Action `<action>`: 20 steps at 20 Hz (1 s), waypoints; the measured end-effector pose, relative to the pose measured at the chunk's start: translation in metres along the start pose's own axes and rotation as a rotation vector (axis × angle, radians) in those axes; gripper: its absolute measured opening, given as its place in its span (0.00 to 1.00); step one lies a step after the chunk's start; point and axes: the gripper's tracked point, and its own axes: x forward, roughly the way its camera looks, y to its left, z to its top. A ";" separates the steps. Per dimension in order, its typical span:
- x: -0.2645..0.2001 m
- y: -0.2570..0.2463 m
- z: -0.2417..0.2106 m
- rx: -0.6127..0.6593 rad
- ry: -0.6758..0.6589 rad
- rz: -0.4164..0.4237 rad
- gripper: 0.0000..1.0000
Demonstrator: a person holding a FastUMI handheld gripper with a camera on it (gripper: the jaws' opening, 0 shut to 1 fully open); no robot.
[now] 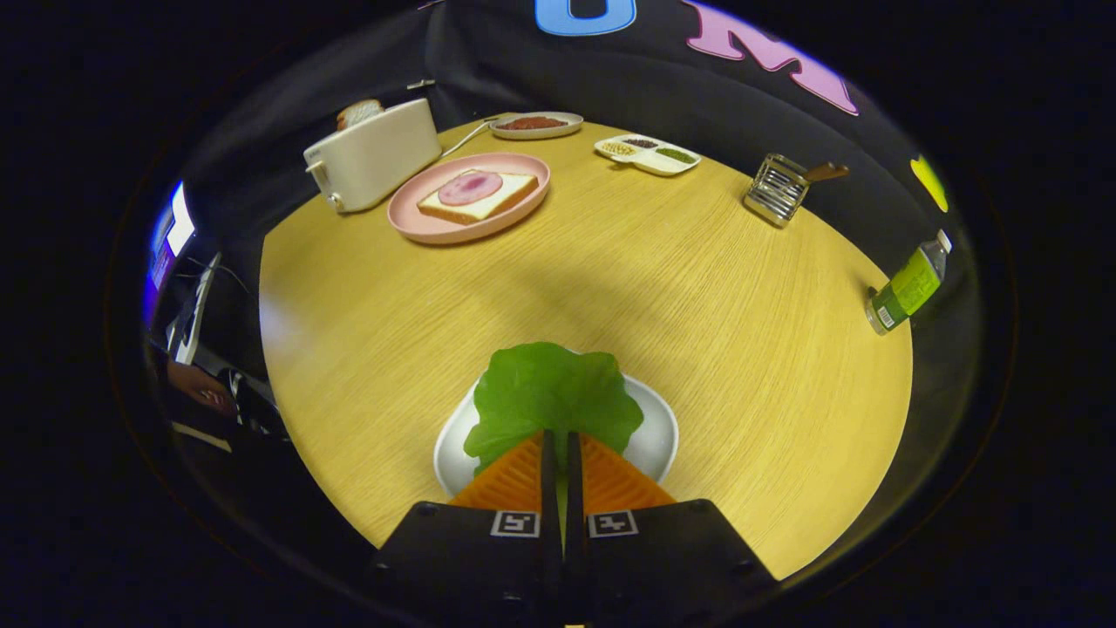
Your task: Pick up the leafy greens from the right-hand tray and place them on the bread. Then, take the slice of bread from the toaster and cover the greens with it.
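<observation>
greens [551,392], 1 leaf, pinched by gripper [562,445] over tray [656,436].

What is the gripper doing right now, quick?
Hand-held gripper: closed, both fingers pinching the leafy greens over the white tray.

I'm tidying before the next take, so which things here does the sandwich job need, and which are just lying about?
Needed: gripper, shut on the leafy greens; white tray; bread with ham on pink plate; toaster with its slice.

Lying about: divided dish, far plate, metal rack, green bottle.
</observation>
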 end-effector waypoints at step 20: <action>0.032 0.110 0.260 0.014 -0.241 0.091 0.06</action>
